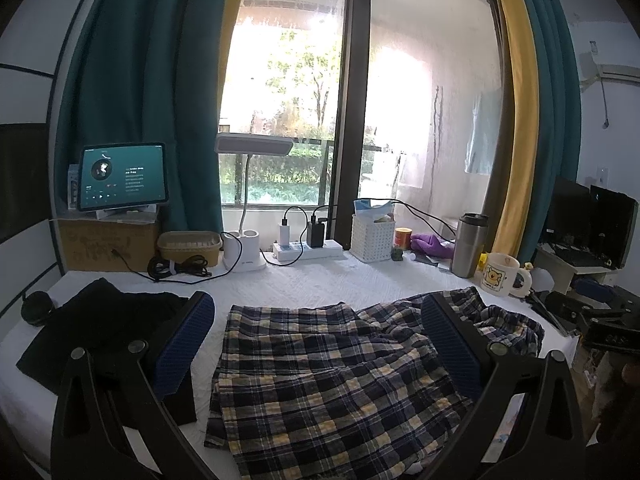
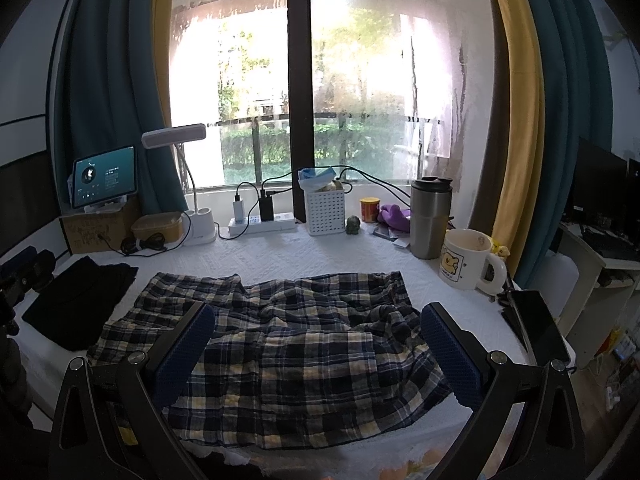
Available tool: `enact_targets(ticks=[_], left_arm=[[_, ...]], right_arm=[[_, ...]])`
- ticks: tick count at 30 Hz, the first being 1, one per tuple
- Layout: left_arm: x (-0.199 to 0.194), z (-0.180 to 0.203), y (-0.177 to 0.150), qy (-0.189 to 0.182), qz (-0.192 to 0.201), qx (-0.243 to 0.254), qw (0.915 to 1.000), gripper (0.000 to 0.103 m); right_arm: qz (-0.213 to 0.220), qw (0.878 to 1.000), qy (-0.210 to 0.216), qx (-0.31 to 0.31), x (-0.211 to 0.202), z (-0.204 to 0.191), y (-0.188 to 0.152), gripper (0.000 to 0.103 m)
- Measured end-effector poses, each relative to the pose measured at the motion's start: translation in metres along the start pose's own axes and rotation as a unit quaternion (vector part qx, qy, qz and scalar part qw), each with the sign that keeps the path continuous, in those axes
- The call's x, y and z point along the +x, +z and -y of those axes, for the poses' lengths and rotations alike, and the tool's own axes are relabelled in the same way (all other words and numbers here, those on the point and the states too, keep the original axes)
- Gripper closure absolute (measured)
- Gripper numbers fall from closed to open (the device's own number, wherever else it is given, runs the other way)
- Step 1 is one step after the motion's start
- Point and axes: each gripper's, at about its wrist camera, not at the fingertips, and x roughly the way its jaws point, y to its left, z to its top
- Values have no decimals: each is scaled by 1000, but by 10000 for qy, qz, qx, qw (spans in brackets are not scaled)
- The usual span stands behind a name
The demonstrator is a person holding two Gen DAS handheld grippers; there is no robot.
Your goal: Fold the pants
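My left gripper (image 1: 316, 344) spread wide, holding nothing, hovering over navy-and-yellow plaid cotton pants (image 1: 328, 372). My right gripper (image 2: 316, 348) same, wide and unloaded. Pants rumpled mid white quilted table (image 2: 280, 256), probably awaiting first fold. Black folded garment (image 1: 100, 328) parked left, likely done pile.

Backlit window (image 1: 304, 92) glare, dim foreground, fisheye-warped edges
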Motion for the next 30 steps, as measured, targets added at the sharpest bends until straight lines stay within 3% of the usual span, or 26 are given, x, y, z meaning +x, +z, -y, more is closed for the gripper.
enact_targets(ticks=[8, 18, 25, 30], left_arm=[[36, -8, 0, 113, -296, 67, 9995, 1], [110, -30, 7, 287, -809, 14, 9963, 1], [171, -65, 6, 482, -1356, -127, 9895, 1], [208, -81, 1, 472, -1699, -255, 9840, 1]], right_arm=[[-343, 9993, 68, -121, 45, 2, 4, 0], [-698, 9973, -44, -206, 123, 33, 29, 0], [-948, 9953, -126, -175, 173, 65, 55, 0], [-1402, 9900, -21, -152, 218, 84, 63, 0]])
